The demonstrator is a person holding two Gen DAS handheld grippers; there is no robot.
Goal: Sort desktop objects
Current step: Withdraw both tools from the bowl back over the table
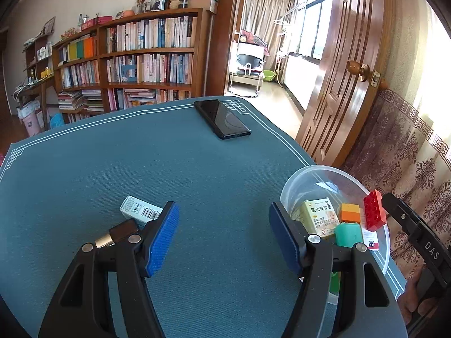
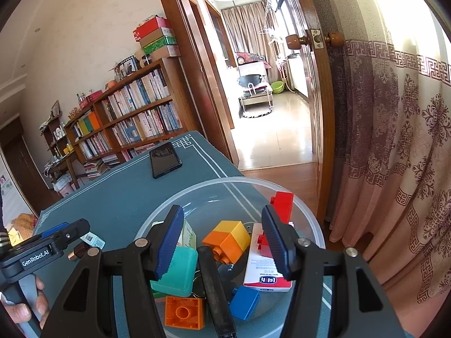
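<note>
**Operator:** Desktop objects: location and count?

**Technician:** Split between clear plastic bowl (image 2: 310, 225) and teal woven mat (image 1: 141, 155). In bowl: four studded bricks — red brick (image 2: 282, 202), blue brick (image 2: 244, 301), orange brick (image 2: 184, 312), orange-and-yellow block (image 2: 228, 239). Also two cartons, white box (image 2: 262, 270) and yellow-green carton (image 2: 188, 233); one rounded teal case (image 2: 180, 270); one matte black bar (image 2: 214, 287). On mat: one glossy black phone (image 1: 222, 119) near far corner, one barcoded white carton (image 1: 141, 211), one dark cylinder (image 1: 121, 232) with brass band, the last two just beside each other.

**Operator:** Gripper status?

**Technician:** Left gripper (image 1: 223, 207) low over mat, ribbed blue pads (image 1: 163, 239) spread wide, nothing between. Right gripper (image 2: 222, 211) above bowl — released, pads apart, grasping nothing. Red brick just behind one finger; contact not discernible.
</note>
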